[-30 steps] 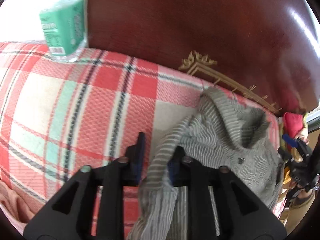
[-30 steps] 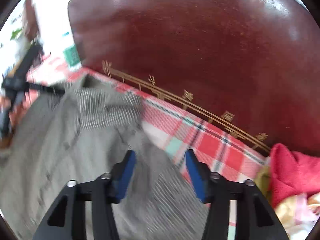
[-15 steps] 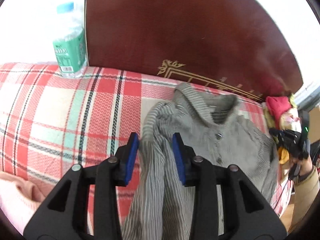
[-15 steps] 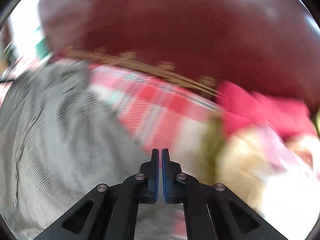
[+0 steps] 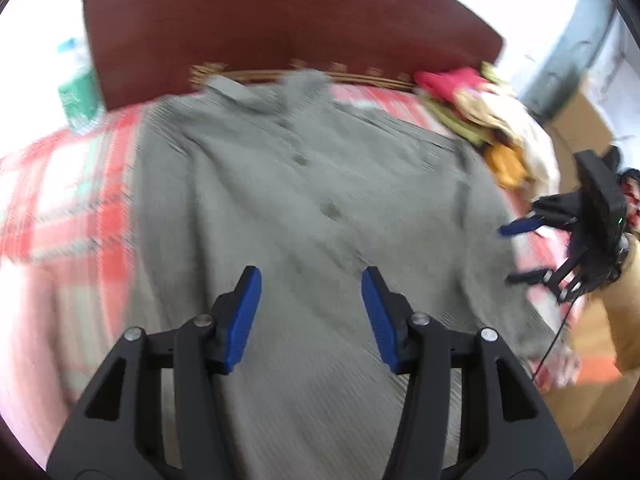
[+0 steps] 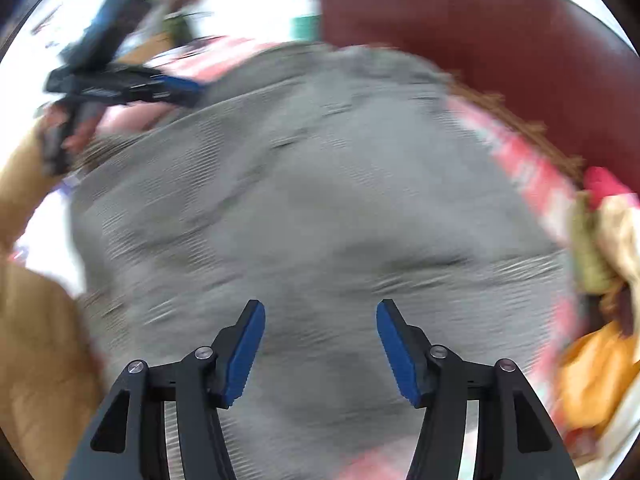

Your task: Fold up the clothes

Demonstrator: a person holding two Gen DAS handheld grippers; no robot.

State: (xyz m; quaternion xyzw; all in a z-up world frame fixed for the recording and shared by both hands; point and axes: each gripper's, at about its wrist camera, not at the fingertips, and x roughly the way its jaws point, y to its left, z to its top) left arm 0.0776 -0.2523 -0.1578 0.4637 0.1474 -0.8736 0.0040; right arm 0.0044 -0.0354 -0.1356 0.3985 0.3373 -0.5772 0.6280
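A grey striped button shirt (image 5: 320, 184) lies spread flat, collar toward the headboard, on a red plaid bed cover (image 5: 68, 184). My left gripper (image 5: 310, 312) hovers open above the shirt's lower middle with nothing between its blue pads. In the right wrist view the same shirt (image 6: 320, 200) fills the frame, and my right gripper (image 6: 318, 344) is open over it, holding nothing. The right gripper (image 5: 520, 248) also shows open at the shirt's right edge in the left wrist view. The left gripper (image 6: 172, 88) appears at upper left in the right wrist view. Both views are blurred.
A dark red wooden headboard (image 5: 280, 28) stands behind the bed. A green-labelled water bottle (image 5: 78, 92) sits at the far left. A pile of red, yellow and cream clothes (image 5: 480, 108) lies at the far right. A tan sleeve (image 6: 36, 340) crosses the left of the right wrist view.
The left gripper let go of the shirt sleeve, opened wide and pulled back. The right gripper went from shut to open. The shirt now lies spread flat.
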